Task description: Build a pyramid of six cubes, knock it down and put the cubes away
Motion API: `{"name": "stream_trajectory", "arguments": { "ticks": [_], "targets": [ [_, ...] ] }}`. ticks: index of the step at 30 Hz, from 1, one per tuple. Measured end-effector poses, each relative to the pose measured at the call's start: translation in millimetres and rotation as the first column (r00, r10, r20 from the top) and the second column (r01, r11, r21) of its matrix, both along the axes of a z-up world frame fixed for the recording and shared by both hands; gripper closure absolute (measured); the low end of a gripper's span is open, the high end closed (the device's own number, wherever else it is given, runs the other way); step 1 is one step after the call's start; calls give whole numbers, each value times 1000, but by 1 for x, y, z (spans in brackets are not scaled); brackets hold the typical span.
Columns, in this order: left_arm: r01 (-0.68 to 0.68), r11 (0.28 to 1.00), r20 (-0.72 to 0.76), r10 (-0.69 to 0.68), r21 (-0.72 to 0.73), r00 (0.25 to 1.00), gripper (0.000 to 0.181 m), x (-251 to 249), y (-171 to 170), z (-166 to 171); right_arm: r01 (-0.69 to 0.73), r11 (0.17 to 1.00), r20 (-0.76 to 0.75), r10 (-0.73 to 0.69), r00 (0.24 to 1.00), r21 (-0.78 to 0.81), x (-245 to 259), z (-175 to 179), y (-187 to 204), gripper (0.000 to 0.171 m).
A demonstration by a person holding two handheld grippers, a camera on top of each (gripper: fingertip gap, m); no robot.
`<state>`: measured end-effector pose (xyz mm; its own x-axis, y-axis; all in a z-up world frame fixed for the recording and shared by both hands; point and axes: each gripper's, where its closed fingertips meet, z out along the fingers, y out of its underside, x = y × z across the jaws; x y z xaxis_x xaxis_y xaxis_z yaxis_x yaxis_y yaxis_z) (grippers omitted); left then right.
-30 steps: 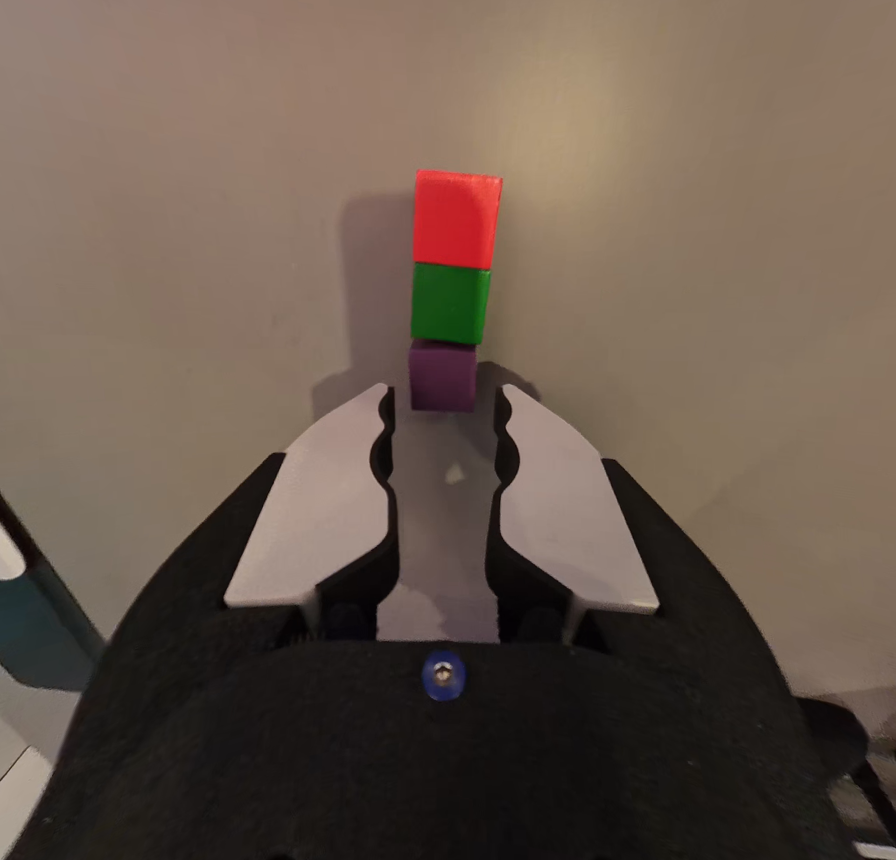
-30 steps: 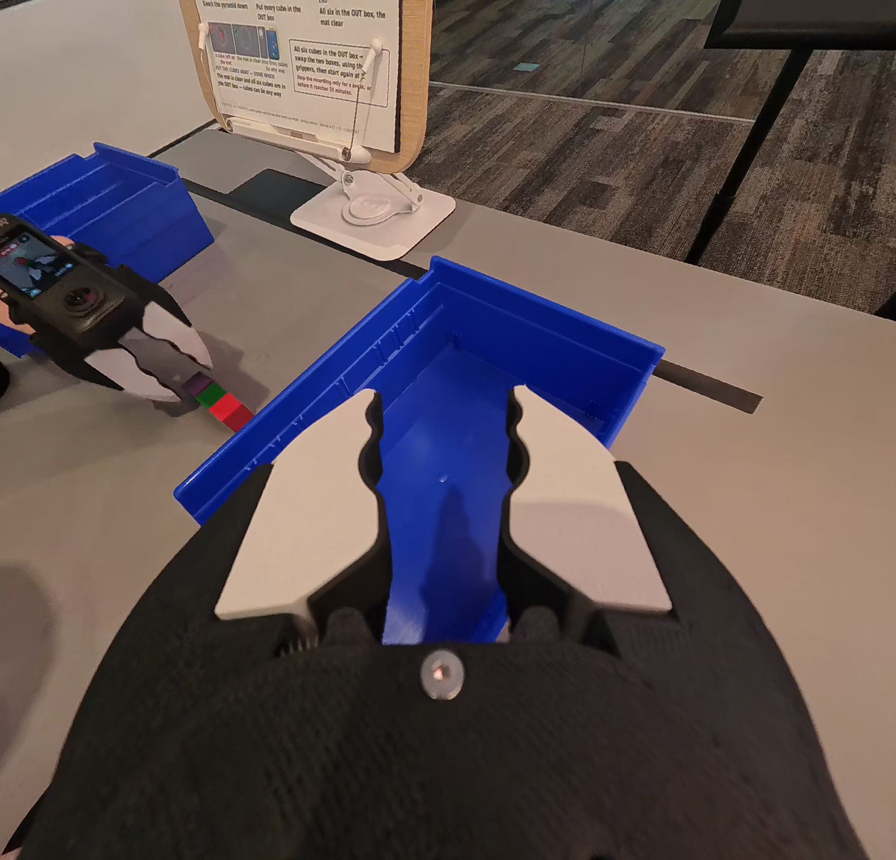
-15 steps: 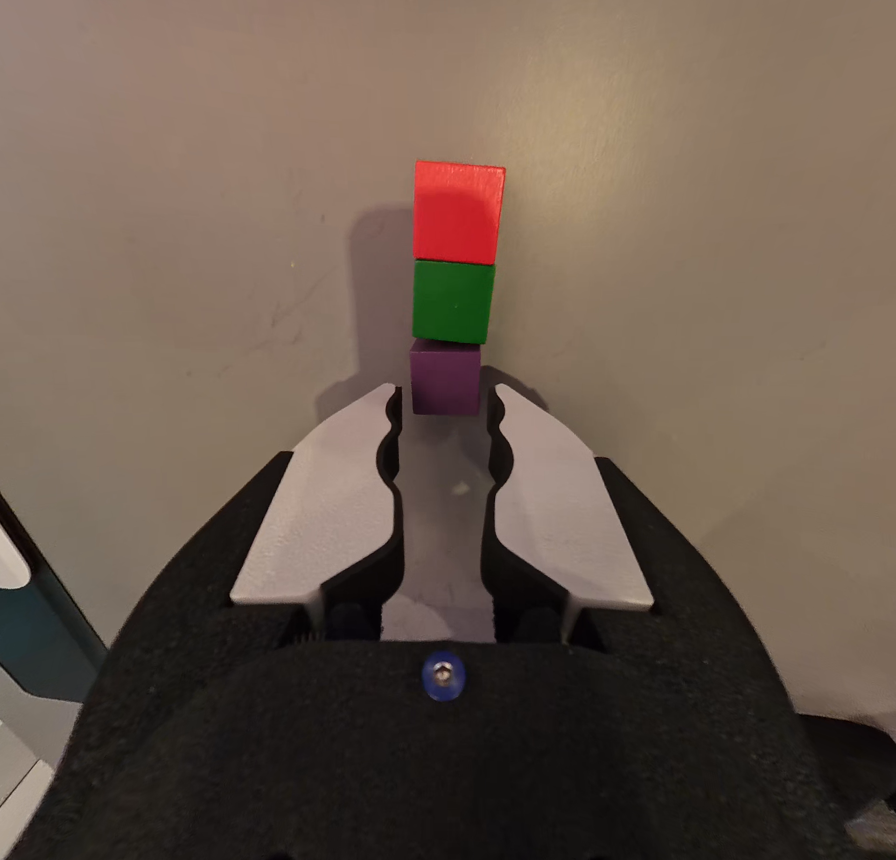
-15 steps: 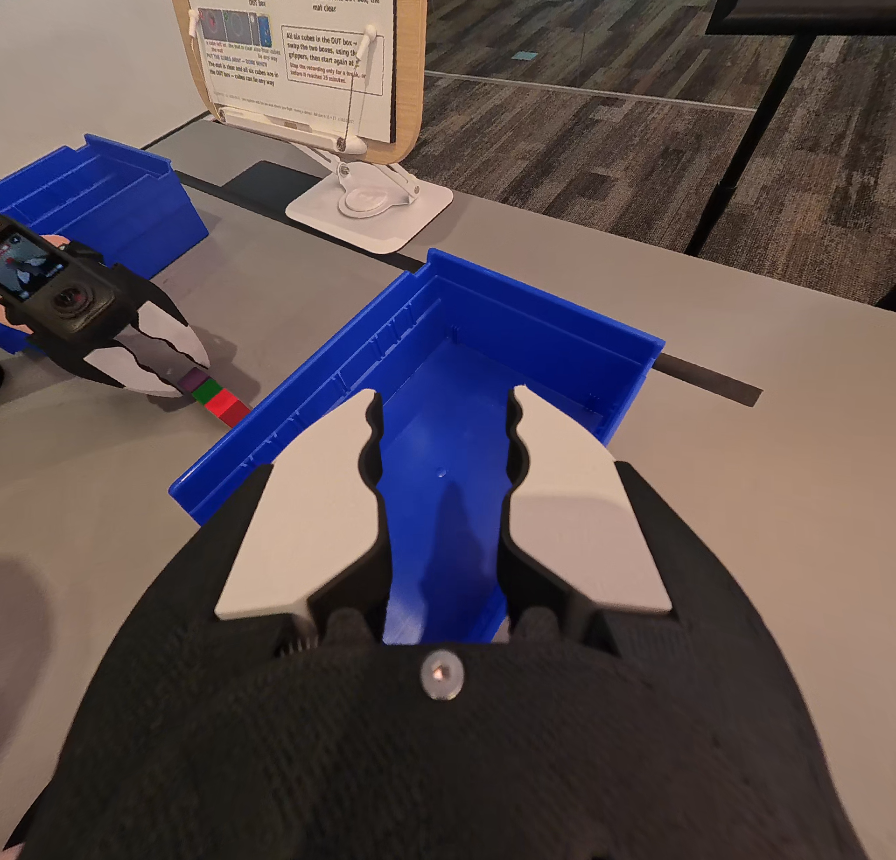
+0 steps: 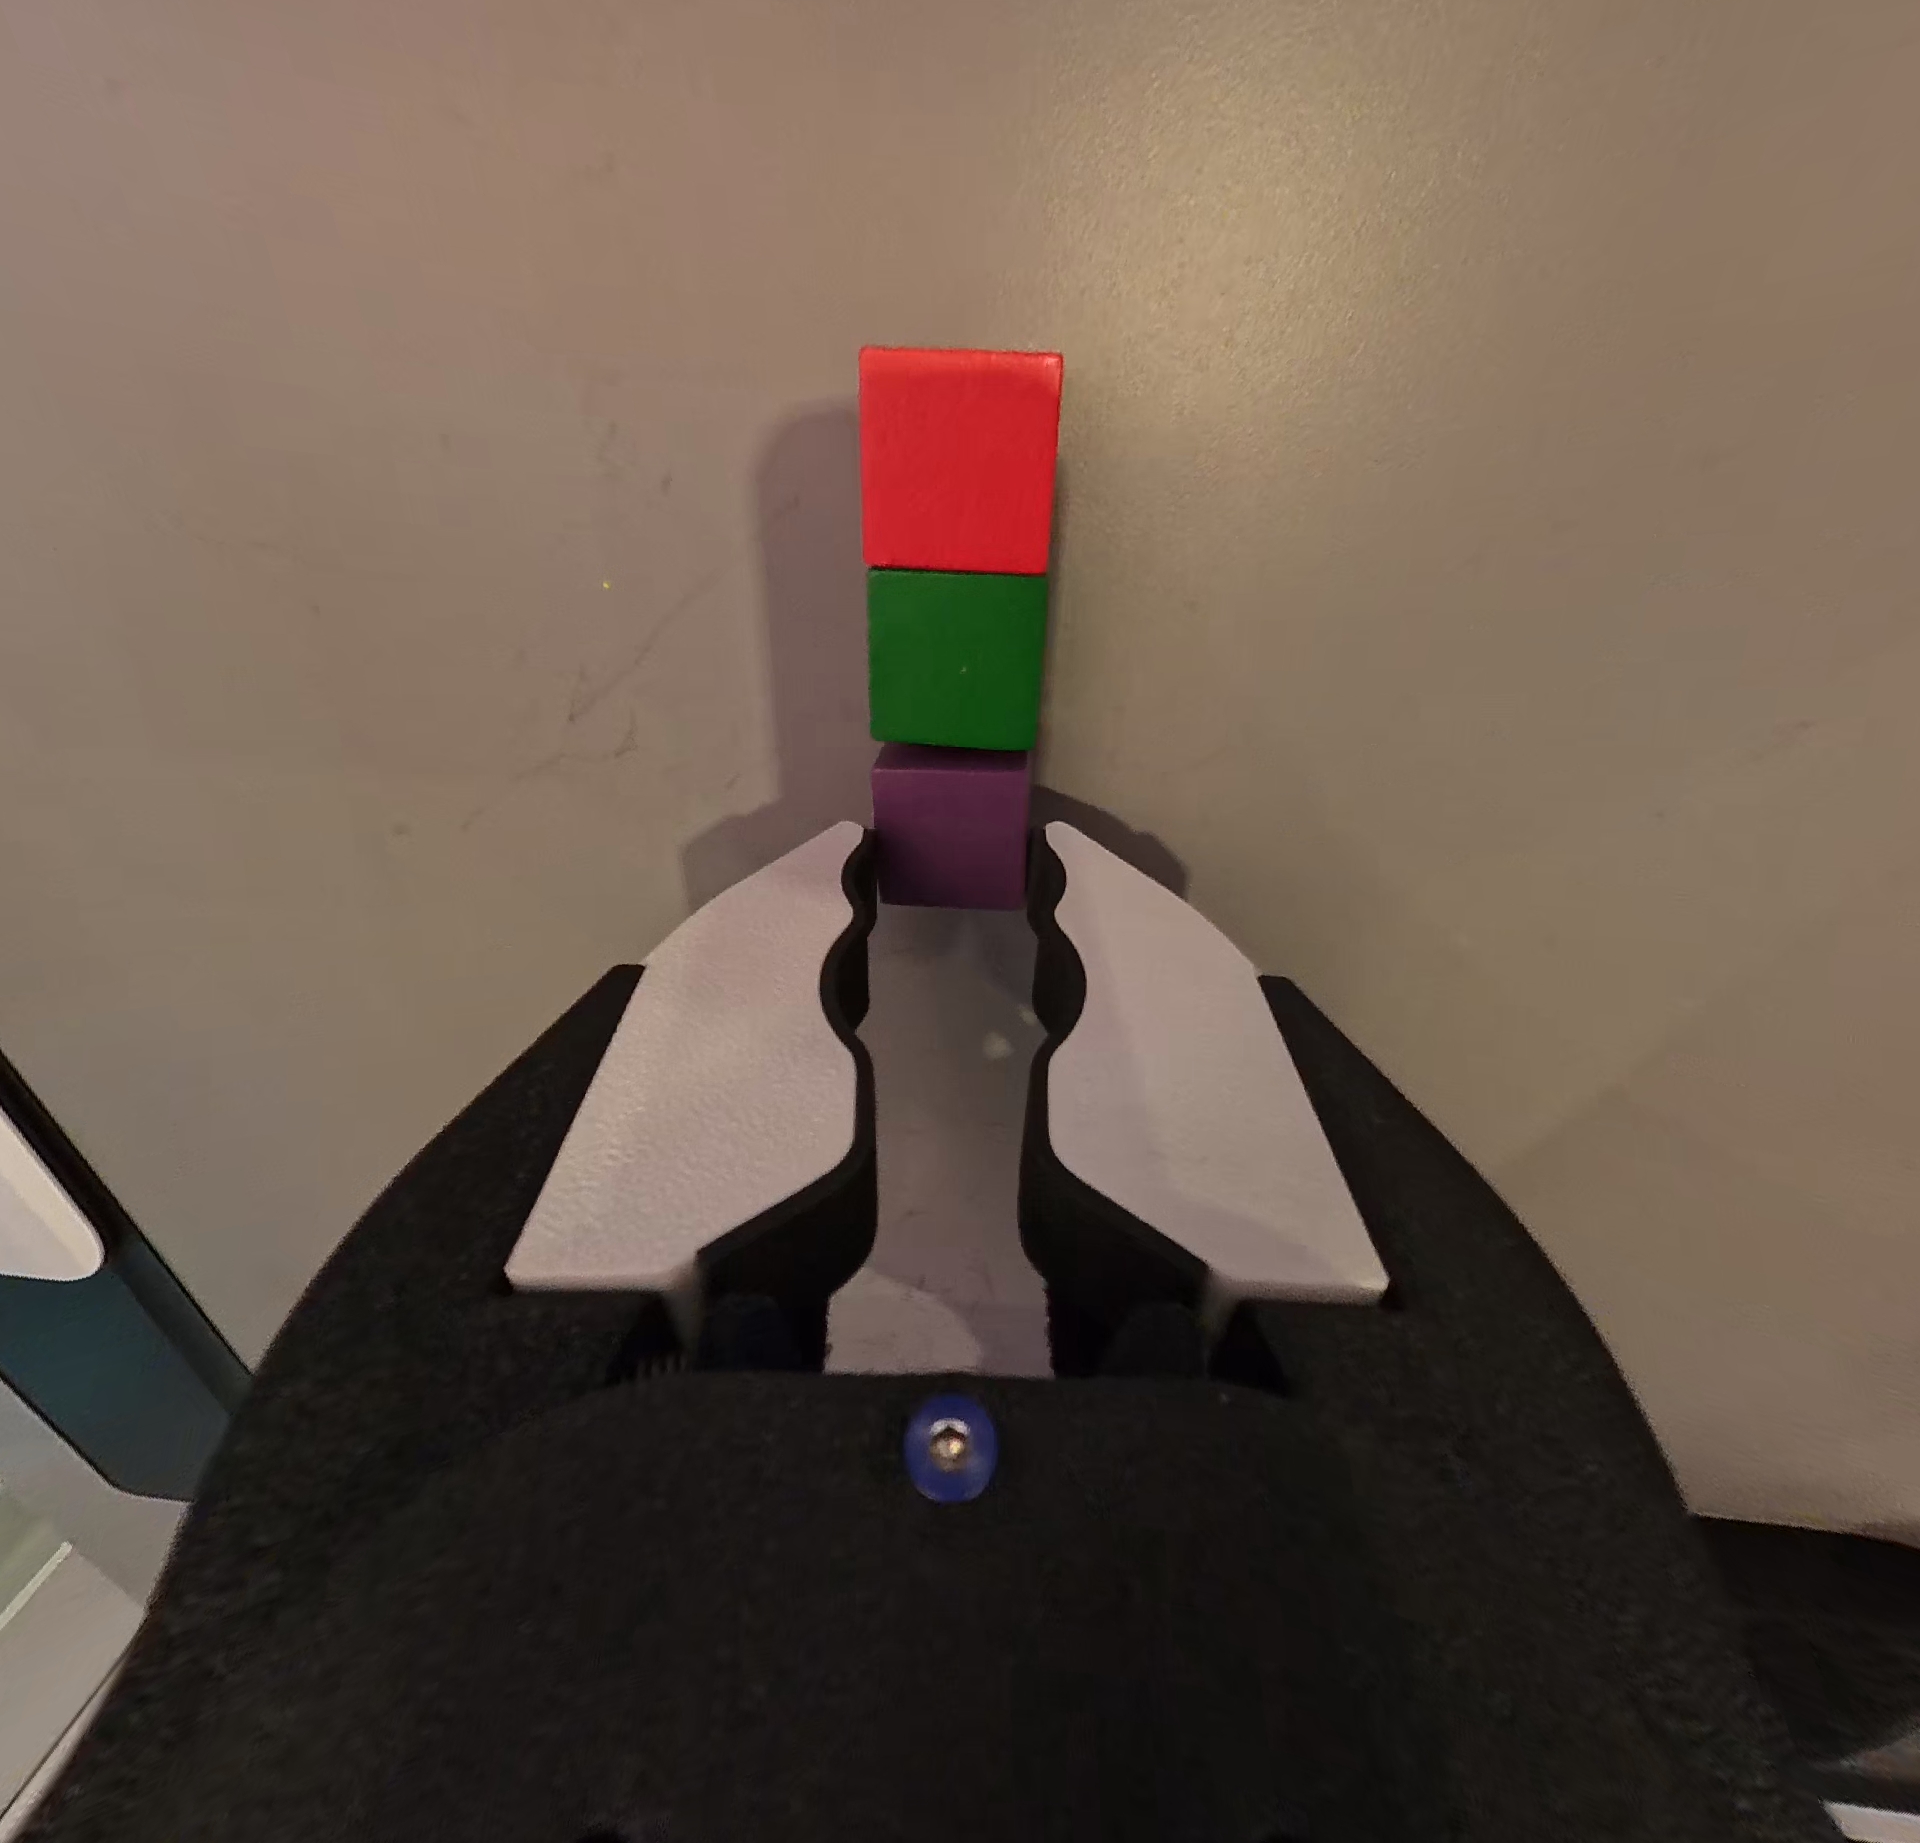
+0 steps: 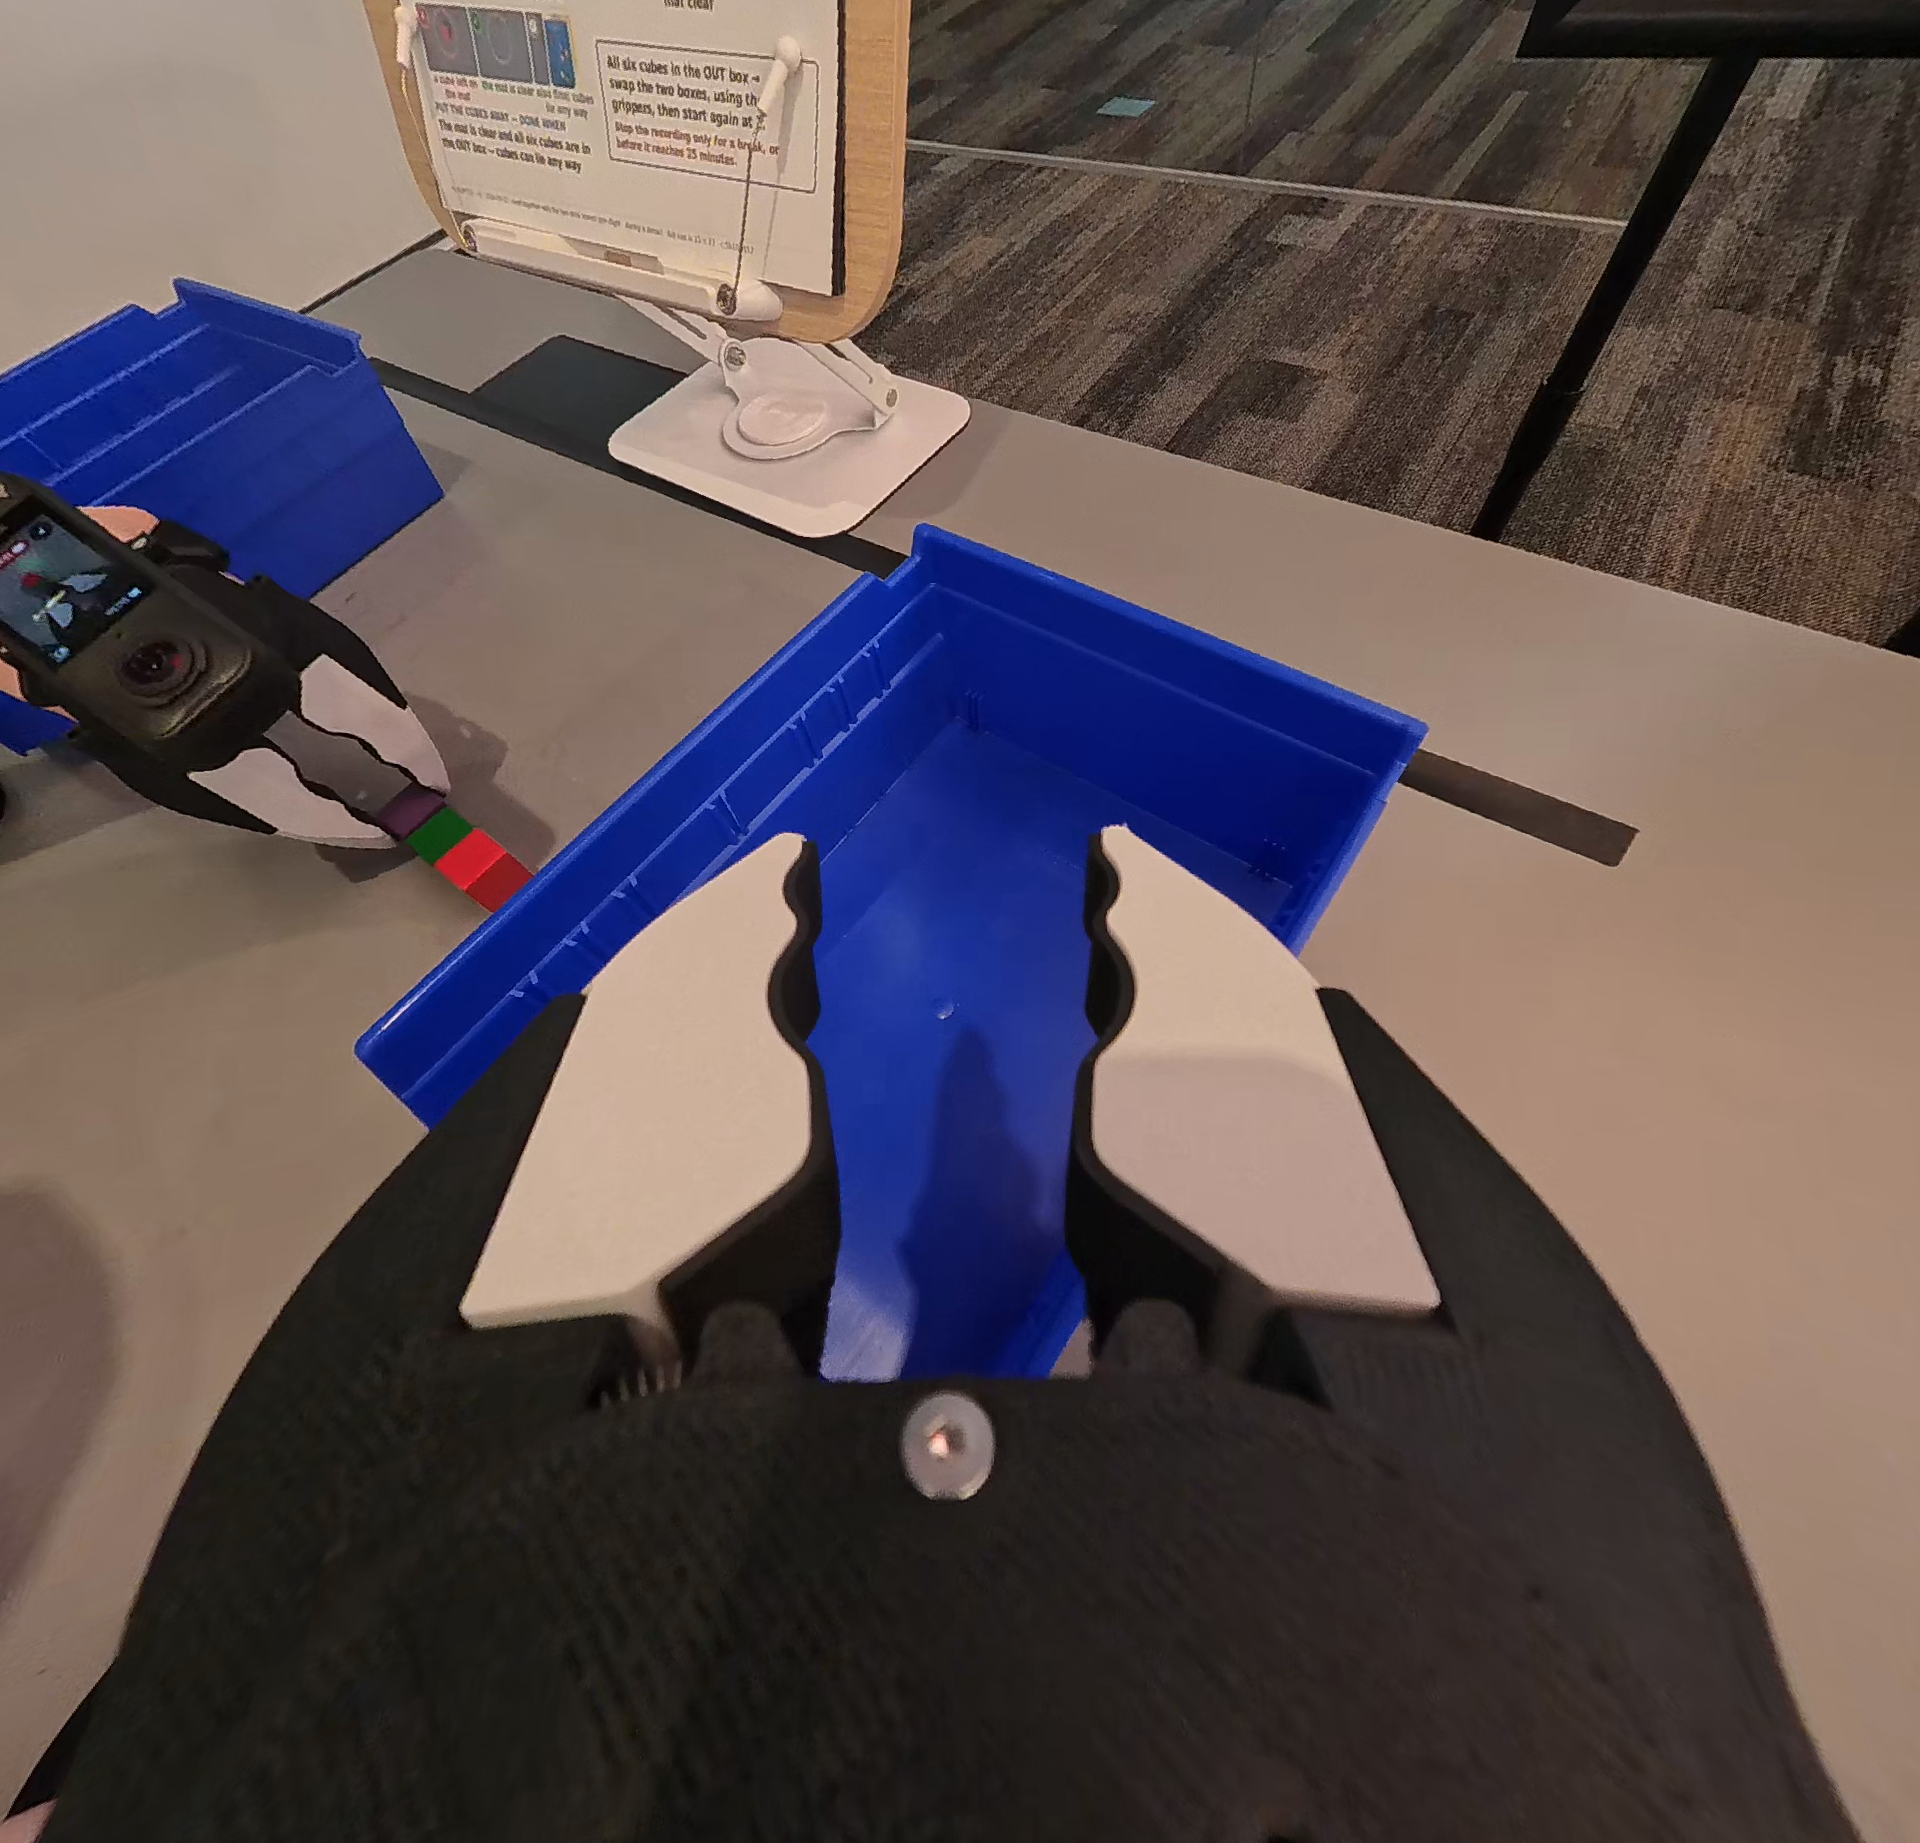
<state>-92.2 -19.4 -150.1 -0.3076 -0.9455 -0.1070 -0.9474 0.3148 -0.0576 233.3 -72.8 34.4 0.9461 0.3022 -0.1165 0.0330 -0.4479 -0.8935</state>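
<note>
Left gripper has advanced, now spread around purple cube; right gripper released above empty blue bin.

Table: open grey surface right of near blue bin. Bin interior bare, walls bound it. Narrow gap between bin's left wall and red cube. Board stand blocks far edge.
</note>
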Motion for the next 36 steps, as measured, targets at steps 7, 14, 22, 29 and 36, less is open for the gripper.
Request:
{"name": "stream_trajectory", "arguments": {
  "ticks": [7, 14, 22, 29, 36],
  "targets": [
    [6, 1000, -5, -6, 1, 1000, 154, 1, 0, -1, -2, 1000, -2, 2, 1000, -4, 0, -1, 0, 121],
    [11, 1000, -8, -11, 7, 1000, 154, 3, 0, -2, -4, 1000, -1, 4, 1000, -8, 0, -2, 0, 121],
    [13, 1000, -6, -13, 11, 1000, 154, 5, -1, -3, -7, 1000, 0, 7, 1000, -17, 0, -4, 1, 121],
    [2, 1000, -2, -2, 1, 1000, 141, 6, -2, -2, -13, 999, 3, 13, 1000, -41, -1, -10, 2, 121],
    [-41, 999, 119, 38, 25, 992, 131, 4, 7, 37, -22, 999, 8, 22, 1000, -50, -3, -12, 4, 121]
  ]
}}
